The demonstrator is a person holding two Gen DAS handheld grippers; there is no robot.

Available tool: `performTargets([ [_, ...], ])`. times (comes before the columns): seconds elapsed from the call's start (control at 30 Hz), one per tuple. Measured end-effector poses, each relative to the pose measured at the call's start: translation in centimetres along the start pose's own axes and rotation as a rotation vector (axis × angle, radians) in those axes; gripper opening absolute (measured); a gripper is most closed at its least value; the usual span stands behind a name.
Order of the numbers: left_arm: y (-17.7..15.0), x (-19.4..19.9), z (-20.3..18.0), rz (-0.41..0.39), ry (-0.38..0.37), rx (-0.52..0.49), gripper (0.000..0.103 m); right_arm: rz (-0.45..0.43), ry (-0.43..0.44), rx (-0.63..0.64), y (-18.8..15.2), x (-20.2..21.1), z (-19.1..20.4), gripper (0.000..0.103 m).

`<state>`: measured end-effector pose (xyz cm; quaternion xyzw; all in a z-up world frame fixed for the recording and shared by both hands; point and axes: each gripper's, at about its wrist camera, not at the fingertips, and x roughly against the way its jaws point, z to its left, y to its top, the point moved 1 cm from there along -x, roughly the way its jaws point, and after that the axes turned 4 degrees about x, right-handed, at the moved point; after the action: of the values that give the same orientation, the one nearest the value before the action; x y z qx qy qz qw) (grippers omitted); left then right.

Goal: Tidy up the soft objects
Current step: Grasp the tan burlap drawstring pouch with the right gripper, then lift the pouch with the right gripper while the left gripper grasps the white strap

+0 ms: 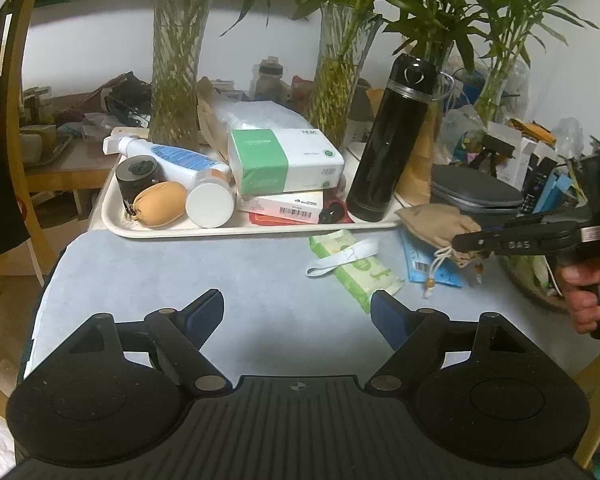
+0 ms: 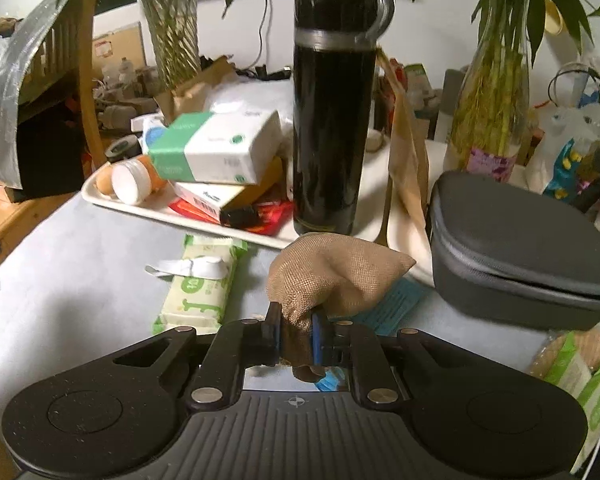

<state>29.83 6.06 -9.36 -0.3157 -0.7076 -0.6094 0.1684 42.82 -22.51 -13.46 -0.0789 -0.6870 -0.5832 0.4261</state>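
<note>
**Burlap pouch pinched by the right gripper; left stands idle**

Right wrist view shows the right gripper (image 2: 296, 340) clamped on the gathered neck of the pouch (image 2: 336, 276), a tan burlap drawstring bag. Its blue pads press the cloth from both sides, so this is a firm grip, not just closed fingers. The full body of the pouch bulges forward from the fingertips, away from the camera, its long axis running roughly along the line the gripper points, tipped a little to the right. It looks to be just clear of the desk (image 2: 72, 300), above a blue packet (image 2: 396, 304) and close in front of the tray (image 2: 148, 210) edge and the black flask (image 2: 332, 120).

Left wrist view shows the same pouch (image 1: 440, 224) toward the right edge of the desk, its drawstring hanging under the right gripper's fingers (image 1: 472, 240). The left gripper (image 1: 298, 314) has its fingers spread wide with nothing between them, over bare desk near the front edge, well apart from the pouch.

The right hand is plainly the one that matters for the next move. On the tray's left end lies an orange pouch (image 1: 160, 208), another soft thing, beside a white-capped bottle (image 1: 210, 202). If the burlap pouch belongs there, it must travel leftward across the tray's front edge, past the flask and the stacked boxes (image 1: 284, 160). A green wipes pack (image 1: 352, 268) with a white strap (image 1: 340, 258) lies on the desk between the two grippers, nearer the left.
</note>
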Motion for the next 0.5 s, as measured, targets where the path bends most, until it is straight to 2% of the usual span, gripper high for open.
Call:
performTargets([
  [0.2,0.1,-0.4,-0.3,0.001,0.007,-0.009,0.081,-0.035,0.015,0.016,0.3,3.0,0.2,0.017],
  [0.37,0.0,0.2,-1.2,-0.02,0.005,-0.142,0.081,-0.05,0.0,0.02,-0.4,6.0,0.0,0.017],
  [0.5,0.2,-0.3,-1.4,0.012,-0.044,-0.178,0.081,-0.056,-0.018,0.01,-1.5,8.4,-0.3,0.017],
])
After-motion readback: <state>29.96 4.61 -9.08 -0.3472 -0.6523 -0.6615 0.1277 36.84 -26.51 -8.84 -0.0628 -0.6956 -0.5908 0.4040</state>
